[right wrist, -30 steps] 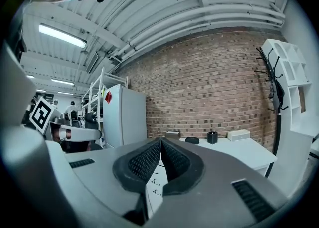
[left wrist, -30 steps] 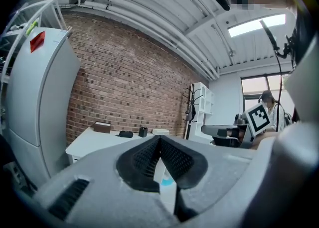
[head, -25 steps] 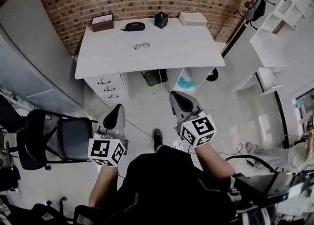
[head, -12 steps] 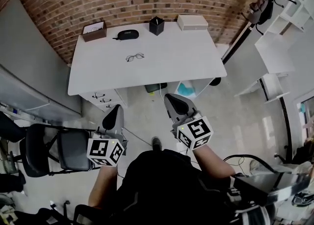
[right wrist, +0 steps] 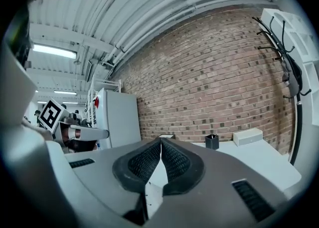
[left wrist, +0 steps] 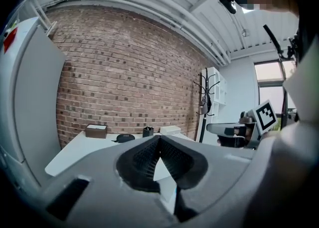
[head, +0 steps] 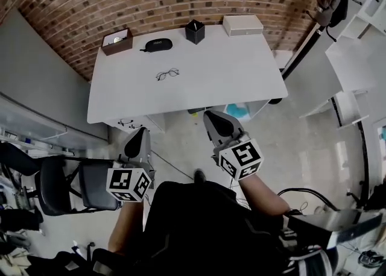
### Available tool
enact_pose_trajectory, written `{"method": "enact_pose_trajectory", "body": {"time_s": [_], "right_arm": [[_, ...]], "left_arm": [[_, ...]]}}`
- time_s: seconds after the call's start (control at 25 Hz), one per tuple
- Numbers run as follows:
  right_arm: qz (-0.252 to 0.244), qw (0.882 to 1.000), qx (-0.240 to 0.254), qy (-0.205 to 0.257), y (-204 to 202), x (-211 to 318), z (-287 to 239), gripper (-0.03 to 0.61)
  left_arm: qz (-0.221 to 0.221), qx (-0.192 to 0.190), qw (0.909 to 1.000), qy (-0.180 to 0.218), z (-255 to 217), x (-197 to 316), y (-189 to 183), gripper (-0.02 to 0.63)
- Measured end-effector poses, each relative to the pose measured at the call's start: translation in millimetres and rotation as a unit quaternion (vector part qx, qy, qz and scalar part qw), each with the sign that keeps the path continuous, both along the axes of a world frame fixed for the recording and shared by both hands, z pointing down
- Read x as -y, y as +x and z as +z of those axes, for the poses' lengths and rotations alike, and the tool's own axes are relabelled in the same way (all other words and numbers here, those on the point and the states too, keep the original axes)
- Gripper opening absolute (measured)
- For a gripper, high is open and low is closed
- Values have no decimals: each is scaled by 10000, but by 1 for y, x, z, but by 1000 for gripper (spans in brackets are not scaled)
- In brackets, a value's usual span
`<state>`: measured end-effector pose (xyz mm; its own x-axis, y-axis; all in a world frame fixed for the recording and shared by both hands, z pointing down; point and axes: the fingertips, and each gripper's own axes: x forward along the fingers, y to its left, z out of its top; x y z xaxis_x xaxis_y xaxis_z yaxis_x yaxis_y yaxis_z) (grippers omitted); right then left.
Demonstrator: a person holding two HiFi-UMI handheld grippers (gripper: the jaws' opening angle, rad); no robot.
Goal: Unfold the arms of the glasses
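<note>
A pair of thin dark-framed glasses (head: 167,75) lies folded on the white desk (head: 229,70), left of its middle. My left gripper (head: 137,140) hangs short of the desk's front edge, jaws shut and empty. My right gripper (head: 216,122) is just at the front edge, also shut with nothing in it. In the left gripper view the jaw tips (left wrist: 159,138) meet, with the desk beyond. The right gripper view shows its tips (right wrist: 160,139) pressed together the same way. The glasses are not visible in either gripper view.
Along the desk's back edge stand a brown box (head: 116,41), a black glasses case (head: 158,44), a black pen cup (head: 195,31) and a white box (head: 242,25). A brick wall rises behind. A black chair (head: 72,181) stands at the left, and a grey cabinet (head: 42,88) beside the desk.
The person has walked toward the desk with both grippers held out in front. The desk now sits closer and the grippers have reached about its front edge. Both stayed shut.
</note>
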<state>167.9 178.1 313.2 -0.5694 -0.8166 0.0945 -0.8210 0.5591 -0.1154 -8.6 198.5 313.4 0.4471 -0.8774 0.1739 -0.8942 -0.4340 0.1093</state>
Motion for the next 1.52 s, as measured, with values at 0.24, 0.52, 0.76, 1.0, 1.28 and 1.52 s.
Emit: {"method": "enact_pose_trajectory", "body": {"time_s": [0.24, 0.52, 0.76, 1.0, 1.28, 1.52], "right_arm": [[3, 10000, 21, -12, 1, 22, 5, 9], [68, 9998, -180, -76, -9, 57, 16, 9], [49, 9994, -324, -82, -30, 103, 13, 9], [107, 9992, -345, -175, -53, 151, 12, 9], [237, 9979, -486, -363, -76, 202, 23, 9], [400, 9968, -538, -446, -92, 241, 28, 9]], "left_arm": [[18, 84, 10000, -32, 7, 18, -1, 9], [114, -45, 9999, -42, 20, 57, -10, 9], [245, -172, 9996, -2, 19, 106, -25, 9], [305, -221, 9993, 46, 21, 156, -45, 9], [394, -344, 9986, -23, 26, 207, -68, 9], [517, -328, 9981, -105, 32, 244, -90, 9]]}}
